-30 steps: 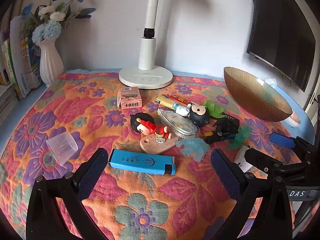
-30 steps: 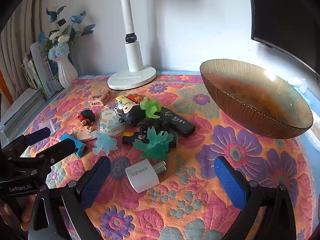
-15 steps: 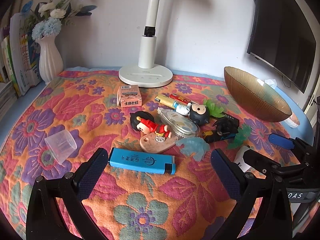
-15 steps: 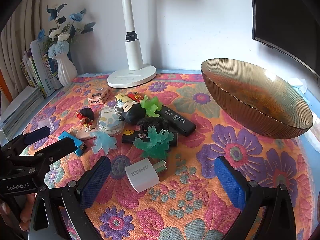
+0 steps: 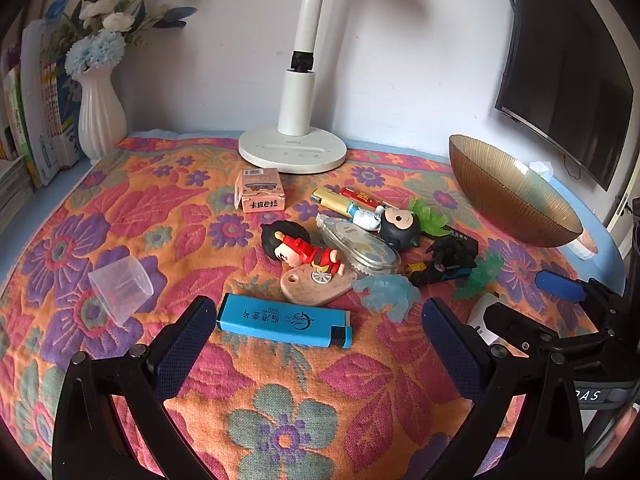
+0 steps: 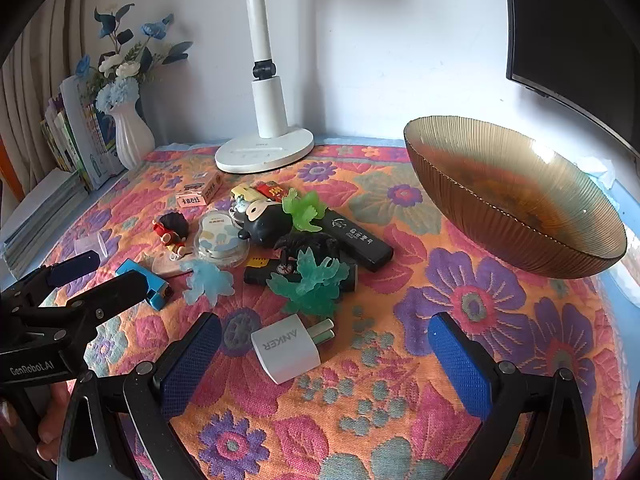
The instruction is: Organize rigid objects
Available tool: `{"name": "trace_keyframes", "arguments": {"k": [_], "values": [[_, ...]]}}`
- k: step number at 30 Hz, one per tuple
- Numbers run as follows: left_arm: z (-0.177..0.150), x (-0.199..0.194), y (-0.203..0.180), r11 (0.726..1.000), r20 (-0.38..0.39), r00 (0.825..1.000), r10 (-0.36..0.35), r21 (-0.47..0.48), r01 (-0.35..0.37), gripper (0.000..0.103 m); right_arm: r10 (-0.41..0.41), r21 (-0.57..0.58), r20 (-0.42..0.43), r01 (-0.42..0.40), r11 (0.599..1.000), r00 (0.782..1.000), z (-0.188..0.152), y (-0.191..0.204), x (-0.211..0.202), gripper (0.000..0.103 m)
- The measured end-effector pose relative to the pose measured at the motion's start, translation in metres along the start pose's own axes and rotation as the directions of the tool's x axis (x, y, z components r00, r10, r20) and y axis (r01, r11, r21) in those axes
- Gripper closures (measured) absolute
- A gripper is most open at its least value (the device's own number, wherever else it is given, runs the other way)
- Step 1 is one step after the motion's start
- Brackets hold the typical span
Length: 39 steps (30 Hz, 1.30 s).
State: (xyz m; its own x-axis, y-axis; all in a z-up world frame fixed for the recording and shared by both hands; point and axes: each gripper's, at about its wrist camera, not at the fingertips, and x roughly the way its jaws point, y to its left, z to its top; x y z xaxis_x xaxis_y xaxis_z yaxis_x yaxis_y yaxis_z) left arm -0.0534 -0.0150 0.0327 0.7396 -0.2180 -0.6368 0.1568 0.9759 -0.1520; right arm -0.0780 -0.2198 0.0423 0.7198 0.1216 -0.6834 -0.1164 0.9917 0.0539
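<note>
Small items lie heaped on a flowered cloth. My left gripper (image 5: 316, 320) is open, its fingers on either side of a blue lighter (image 5: 284, 322) lying crosswise just beyond the tips. Behind the lighter are a red doll figure (image 5: 304, 250), a pink tag (image 5: 316, 286), a pale blue figure (image 5: 388, 294) and a clear correction tape (image 5: 362, 244). My right gripper (image 6: 326, 344) is open around a white Anker charger (image 6: 290, 346). Past the charger lie a green figure (image 6: 312, 284), a black stick (image 6: 358, 236) and a black round toy (image 6: 266, 222). An amber glass bowl (image 6: 516, 196) stands at the right.
A white lamp base (image 5: 292, 150) stands at the back centre, a white vase with flowers (image 5: 100, 114) and books at back left. A pink box (image 5: 260, 190) and a clear plastic cup (image 5: 120, 286) lie left of the heap. A dark monitor (image 5: 568, 64) hangs at right.
Both views have shifted slightly, as if the grippers tilted up a little. No object has moved and both grippers stay open.
</note>
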Motion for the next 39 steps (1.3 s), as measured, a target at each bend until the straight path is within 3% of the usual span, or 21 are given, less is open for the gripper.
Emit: {"name": "trace_keyframes", "arguments": {"k": [16, 21, 25, 29, 31, 34, 36, 38, 39], "values": [[0.000, 0.001, 0.003, 1.000, -0.008, 1.000, -0.009, -0.016, 0.009, 0.001, 0.000, -0.004, -0.006, 0.000, 1.000, 1.000, -0.001, 0.002, 0.001, 0.000], [0.002, 0.000, 0.007, 0.999, -0.010, 1.000, 0.020, -0.042, -0.021, 0.001, -0.004, -0.008, -0.006, 0.004, 1.000, 1.000, -0.002, 0.005, -0.001, 0.000], [0.003, -0.018, 0.030, 0.995, -0.019, 1.000, 0.000, -0.097, -0.001, 0.001, -0.020, -0.013, -0.008, 0.019, 1.000, 1.000, -0.002, 0.006, -0.001, 0.000], [0.004, -0.048, 0.075, 0.991, -0.045, 0.995, 0.086, -0.103, -0.090, 0.001, -0.042, -0.033, 0.005, 0.042, 0.999, 0.999, -0.001, 0.012, -0.005, 0.000], [0.003, -0.060, 0.101, 0.984, -0.056, 0.992, 0.117, -0.128, -0.123, 0.001, -0.001, -0.040, -0.009, 0.000, 0.999, 1.000, 0.000, 0.021, -0.009, 0.000], [-0.001, -0.064, 0.133, 0.976, -0.102, 0.990, 0.102, -0.183, -0.119, 0.001, 0.122, -0.052, -0.034, -0.124, 0.991, 0.992, 0.007, 0.050, -0.017, 0.001], [-0.003, -0.059, 0.142, 0.974, -0.116, 0.989, 0.087, -0.200, -0.109, 0.001, 0.176, -0.102, -0.077, -0.183, 0.978, 0.981, 0.011, 0.078, -0.015, 0.008], [0.000, -0.050, 0.140, 0.979, -0.131, 0.988, 0.081, -0.177, -0.104, 0.002, 0.185, -0.150, -0.128, -0.204, 0.967, 0.974, 0.015, 0.102, -0.006, 0.028], [0.003, -0.044, 0.136, 0.983, -0.137, 0.987, 0.080, -0.151, -0.101, 0.002, 0.208, -0.166, -0.165, -0.235, 0.958, 0.964, 0.017, 0.111, 0.002, 0.032]]}}
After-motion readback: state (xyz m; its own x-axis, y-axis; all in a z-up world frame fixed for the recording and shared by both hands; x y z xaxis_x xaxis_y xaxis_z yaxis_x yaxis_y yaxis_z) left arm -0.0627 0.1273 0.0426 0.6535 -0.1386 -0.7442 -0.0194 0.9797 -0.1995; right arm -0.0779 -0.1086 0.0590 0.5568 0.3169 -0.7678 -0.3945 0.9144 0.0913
